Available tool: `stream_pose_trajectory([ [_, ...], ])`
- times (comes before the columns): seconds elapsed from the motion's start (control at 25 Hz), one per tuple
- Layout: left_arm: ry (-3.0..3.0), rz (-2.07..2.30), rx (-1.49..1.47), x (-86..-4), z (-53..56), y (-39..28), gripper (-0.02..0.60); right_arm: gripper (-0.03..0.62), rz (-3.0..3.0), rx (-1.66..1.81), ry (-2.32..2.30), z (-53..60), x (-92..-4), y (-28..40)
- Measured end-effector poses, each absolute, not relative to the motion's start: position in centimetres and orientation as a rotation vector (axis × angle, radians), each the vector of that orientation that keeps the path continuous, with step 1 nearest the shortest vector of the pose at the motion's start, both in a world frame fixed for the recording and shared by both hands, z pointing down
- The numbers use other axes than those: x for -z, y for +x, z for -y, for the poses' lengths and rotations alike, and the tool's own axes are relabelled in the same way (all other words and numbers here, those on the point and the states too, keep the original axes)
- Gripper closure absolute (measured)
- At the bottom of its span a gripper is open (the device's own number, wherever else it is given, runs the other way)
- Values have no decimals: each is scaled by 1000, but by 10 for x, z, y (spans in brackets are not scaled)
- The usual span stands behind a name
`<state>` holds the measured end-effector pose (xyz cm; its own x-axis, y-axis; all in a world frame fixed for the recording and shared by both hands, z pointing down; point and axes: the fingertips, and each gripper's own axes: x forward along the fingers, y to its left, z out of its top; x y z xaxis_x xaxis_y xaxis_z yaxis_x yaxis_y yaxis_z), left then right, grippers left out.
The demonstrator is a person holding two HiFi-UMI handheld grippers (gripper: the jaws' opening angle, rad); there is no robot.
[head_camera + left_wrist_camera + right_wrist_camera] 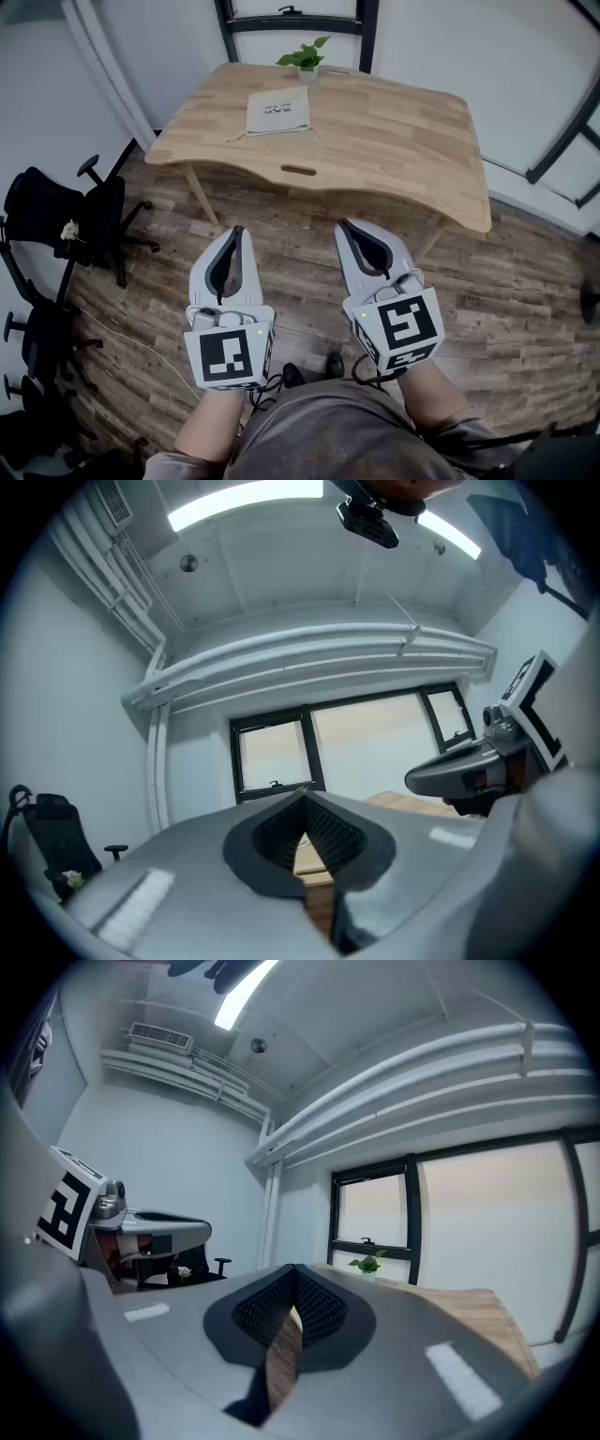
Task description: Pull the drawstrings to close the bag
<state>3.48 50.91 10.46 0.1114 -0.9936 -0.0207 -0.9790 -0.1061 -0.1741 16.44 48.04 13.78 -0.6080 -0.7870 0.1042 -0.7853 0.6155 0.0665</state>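
Note:
A flat beige drawstring bag (277,111) lies on the wooden table (394,141), towards its far left part, with thin strings trailing off its near corners. Both grippers hang over the floor, well short of the table's near edge, and point level towards it. My left gripper (236,230) is shut with nothing in it, its tips meeting in the left gripper view (302,795). My right gripper (345,225) is likewise shut and empty (295,1267). The bag does not show in either gripper view.
A small potted plant (305,58) stands at the table's far edge behind the bag, also seen as the plant (368,1265) by the window. Black office chairs (56,234) crowd the left wall. A thin cable (122,337) runs over the plank floor.

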Motion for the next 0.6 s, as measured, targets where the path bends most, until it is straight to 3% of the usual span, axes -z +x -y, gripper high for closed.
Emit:
stream_pose_trajectory([
  [0.6,-2200,-2070,167,-126,-478,49,581,565,2765,-18,1244,-445,-158,179],
])
